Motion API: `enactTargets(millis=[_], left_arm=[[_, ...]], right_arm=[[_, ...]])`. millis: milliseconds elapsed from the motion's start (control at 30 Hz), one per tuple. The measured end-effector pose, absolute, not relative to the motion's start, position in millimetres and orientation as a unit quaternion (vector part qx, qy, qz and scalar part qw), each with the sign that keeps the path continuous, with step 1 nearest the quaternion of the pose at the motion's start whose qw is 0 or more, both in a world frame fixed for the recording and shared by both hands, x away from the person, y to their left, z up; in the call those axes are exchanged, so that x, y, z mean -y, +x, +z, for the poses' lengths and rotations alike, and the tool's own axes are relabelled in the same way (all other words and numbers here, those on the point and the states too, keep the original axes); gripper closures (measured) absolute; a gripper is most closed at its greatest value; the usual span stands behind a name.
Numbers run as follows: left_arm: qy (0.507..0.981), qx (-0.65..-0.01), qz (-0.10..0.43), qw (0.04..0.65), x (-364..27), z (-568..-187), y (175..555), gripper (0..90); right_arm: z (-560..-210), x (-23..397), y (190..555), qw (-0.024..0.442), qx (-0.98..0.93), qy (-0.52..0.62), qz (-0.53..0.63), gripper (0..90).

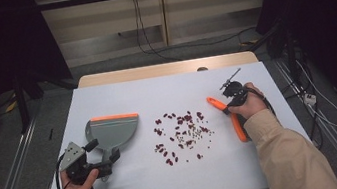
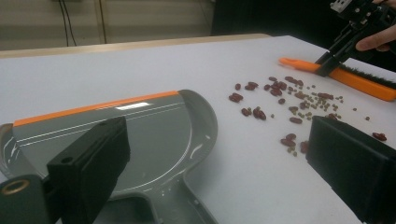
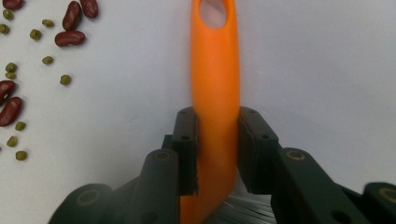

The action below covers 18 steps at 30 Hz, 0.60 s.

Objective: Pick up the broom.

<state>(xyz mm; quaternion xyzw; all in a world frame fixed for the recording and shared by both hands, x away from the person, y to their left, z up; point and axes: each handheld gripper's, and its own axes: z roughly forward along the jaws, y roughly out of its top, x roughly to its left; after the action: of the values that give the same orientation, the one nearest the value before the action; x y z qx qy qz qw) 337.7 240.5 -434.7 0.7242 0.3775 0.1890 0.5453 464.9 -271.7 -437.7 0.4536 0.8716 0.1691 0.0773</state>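
My right gripper (image 3: pixel 217 140) is clamped on the orange brush (image 1: pixel 234 120) handle, right of the scattered beans (image 1: pixel 182 132). My left gripper (image 2: pixel 215 163) stands open over the grey dustpan (image 2: pixel 154 135), near left.

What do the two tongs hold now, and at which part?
The right tongs grip the orange brush on its handle. The left tongs stand open above the grey dustpan, holding nothing.
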Motion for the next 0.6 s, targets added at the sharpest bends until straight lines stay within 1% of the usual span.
enactTargets(millis=[133,300,467,600], left_arm=[[0.721,-0.378,0.192,0.548,-241.2,-433.5,336.9,6.0],[0.722,-0.377,0.194,0.547,-241.4,-433.0,336.0,6.1],[0.719,-0.379,0.194,0.550,-239.2,-432.7,335.7,6.1],[0.719,-0.377,0.197,0.549,-238.1,-432.1,335.2,6.3]], right_arm=[[-436.6,268.7,462.6,0.092,-0.872,0.452,0.164,71.0],[-429.5,277.3,454.6,0.107,-0.857,0.464,0.199,71.0],[-414.9,293.0,443.4,0.127,-0.831,0.479,0.253,71.0],[-403.2,305.4,428.7,0.153,-0.796,0.489,0.322,71.0]])
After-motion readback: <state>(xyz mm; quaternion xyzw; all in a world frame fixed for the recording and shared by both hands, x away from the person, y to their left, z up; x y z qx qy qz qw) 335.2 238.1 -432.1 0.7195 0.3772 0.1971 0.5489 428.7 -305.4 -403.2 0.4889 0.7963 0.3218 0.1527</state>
